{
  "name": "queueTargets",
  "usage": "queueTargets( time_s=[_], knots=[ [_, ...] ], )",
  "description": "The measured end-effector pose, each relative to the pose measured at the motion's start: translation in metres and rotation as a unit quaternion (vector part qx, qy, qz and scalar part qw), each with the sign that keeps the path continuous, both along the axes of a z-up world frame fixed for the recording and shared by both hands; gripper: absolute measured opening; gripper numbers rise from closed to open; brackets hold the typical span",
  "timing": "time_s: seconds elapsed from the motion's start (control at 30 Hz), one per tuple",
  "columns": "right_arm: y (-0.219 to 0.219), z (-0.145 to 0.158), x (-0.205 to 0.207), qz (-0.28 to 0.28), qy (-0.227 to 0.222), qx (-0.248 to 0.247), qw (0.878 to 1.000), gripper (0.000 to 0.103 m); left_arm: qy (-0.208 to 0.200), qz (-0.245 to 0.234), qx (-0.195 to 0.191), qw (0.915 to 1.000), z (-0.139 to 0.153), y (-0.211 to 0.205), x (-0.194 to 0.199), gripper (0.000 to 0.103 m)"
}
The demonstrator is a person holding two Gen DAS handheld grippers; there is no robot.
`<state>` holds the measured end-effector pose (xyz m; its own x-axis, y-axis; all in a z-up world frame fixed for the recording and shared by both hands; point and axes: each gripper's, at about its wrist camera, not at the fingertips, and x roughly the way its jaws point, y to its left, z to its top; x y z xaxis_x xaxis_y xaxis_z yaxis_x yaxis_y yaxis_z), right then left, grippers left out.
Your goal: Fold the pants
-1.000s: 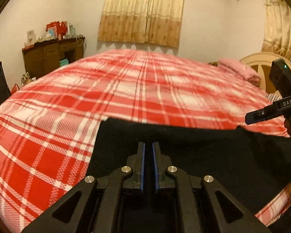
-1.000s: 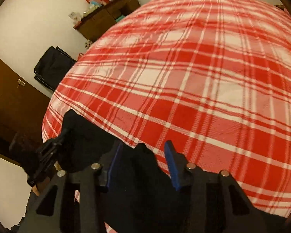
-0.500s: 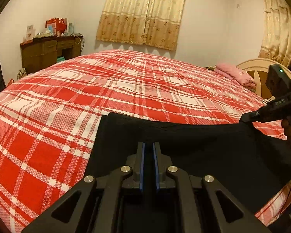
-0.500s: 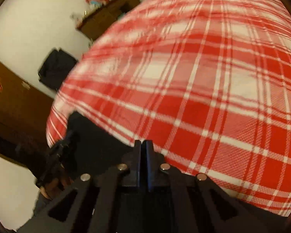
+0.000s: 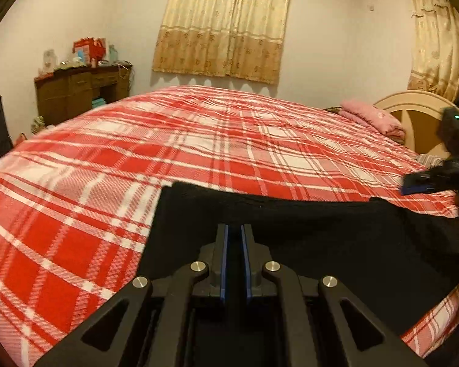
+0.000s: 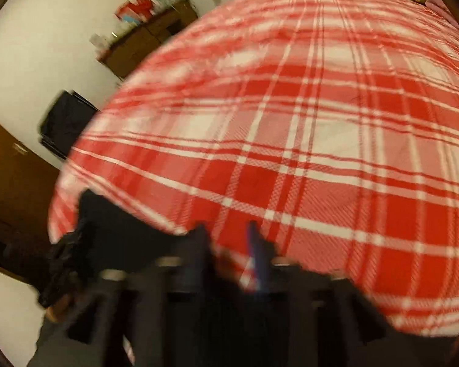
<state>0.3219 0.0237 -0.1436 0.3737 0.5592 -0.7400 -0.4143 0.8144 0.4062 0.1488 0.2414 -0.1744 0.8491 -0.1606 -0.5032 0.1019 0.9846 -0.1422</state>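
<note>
1. we find the black pants (image 5: pixel 306 238) lying flat on the bed (image 5: pixel 199 140), along the bed's near edge, on the red plaid cover.
2. the long axis of the pants runs side to side along that near edge, crosswise to the line of both grippers; their far hem edge faces the middle of the bed. which end is the waist we cannot tell.
3. the left gripper (image 5: pixel 233 260) has its fingers (image 5: pixel 224 263) shut to a thin slit. the black cloth lies directly under and ahead of them; a pinch on the cloth is likely, but the dark view does not confirm it.
4. the right gripper (image 6: pixel 229 244) stands about half open; its fingers have just been opening. in the right wrist view, which is blurred, plaid cover shows between the fingers and no cloth is clamped, so we judge that it has let go.
5. in the left wrist view, the right gripper (image 5: pixel 425 180) hangs just above the right end of the pants, clear of the cloth.
6. the relation that governs the coming move: the pants lie just below and to the near side of the right fingers, which must come down onto the right end to take a new hold.
7. the left gripper is the nearer one to the cloth; we judge the next fold will carry one end along the long axis toward the other.
</note>
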Motion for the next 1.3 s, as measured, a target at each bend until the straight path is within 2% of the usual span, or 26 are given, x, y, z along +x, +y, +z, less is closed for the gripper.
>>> queueTargets(
  time_s=[0.07, 0.13, 0.2, 0.23, 0.37, 0.47, 0.57, 0.63, 0.7, 0.87, 0.97, 1.0, 1.07, 1.1, 1.17, 1.2, 1.3],
  knots=[
    [-0.01, 0.011, -0.018, -0.001, -0.024, -0.01, 1.0, 0.055, -0.014, -0.001, 0.012, 0.9998, 0.007, -0.006, -0.005, 0.014],
    [-0.02, 0.018, -0.043, 0.009, -0.047, -0.024, 0.999, 0.056, -0.033, -0.011, 0.023, 0.9991, 0.013, -0.015, -0.013, 0.028],
    [-0.021, 0.017, -0.065, 0.024, -0.051, -0.034, 0.998, 0.056, -0.036, -0.012, 0.038, 0.9985, 0.015, -0.02, -0.016, 0.067],
    [-0.021, 0.013, -0.078, 0.034, -0.051, -0.04, 0.997, 0.057, -0.037, -0.005, 0.047, 0.9982, 0.012, -0.022, -0.017, 0.069],
    [-0.025, -0.014, -0.105, 0.047, -0.036, -0.067, 0.996, 0.061, 0.008, 0.011, 0.041, 0.9991, -0.004, -0.013, -0.007, 0.069],
    [-0.03, -0.036, -0.112, 0.035, -0.031, -0.087, 0.995, 0.062, 0.004, 0.008, 0.057, 0.9983, -0.003, -0.016, -0.008, 0.069],
    [-0.035, -0.04, -0.116, 0.035, -0.05, -0.071, 0.996, 0.064, 0.007, 0.014, 0.052, 0.9985, 0.001, -0.021, -0.011, 0.069],
    [-0.039, -0.036, -0.116, 0.031, -0.044, -0.061, 0.997, 0.064, 0.003, 0.007, 0.043, 0.9991, 0.008, -0.027, -0.015, 0.069],
    [-0.047, -0.032, -0.116, 0.028, -0.034, -0.043, 0.998, 0.064, -0.006, -0.001, 0.05, 0.9987, 0.014, -0.039, -0.019, 0.069],
    [-0.098, -0.013, -0.13, -0.025, -0.061, -0.034, 0.997, 0.067, 0.004, -0.042, 0.037, 0.9984, 0.018, -0.071, -0.024, 0.07],
    [-0.141, -0.006, -0.138, -0.078, -0.071, -0.065, 0.992, 0.07, 0.019, -0.069, 0.027, 0.997, 0.011, -0.091, -0.026, 0.07],
    [-0.152, -0.004, -0.141, -0.095, -0.074, -0.076, 0.99, 0.072, 0.023, -0.075, 0.037, 0.9962, 0.008, -0.099, -0.027, 0.07],
    [-0.183, -0.005, -0.145, -0.14, -0.072, -0.101, 0.982, 0.08, 0.031, -0.053, 0.1, 0.9931, -0.003, -0.112, -0.023, 0.07],
    [-0.192, -0.007, -0.144, -0.152, -0.068, -0.103, 0.981, 0.081, 0.04, -0.042, 0.111, 0.9921, -0.009, -0.111, -0.019, 0.07],
    [-0.212, -0.014, -0.143, -0.174, -0.05, -0.093, 0.979, 0.081, 0.056, -0.034, 0.084, 0.9943, -0.016, -0.098, -0.015, 0.07],
    [-0.217, -0.016, -0.143, -0.18, -0.046, -0.086, 0.979, 0.081, 0.052, -0.031, 0.075, 0.9954, -0.015, -0.093, -0.016, 0.07],
    [-0.223, -0.02, -0.15, -0.177, -0.054, -0.071, 0.98, 0.081, 0.032, -0.003, 0.086, 0.9958, 0.001, -0.076, -0.017, 0.07]
  ],
)
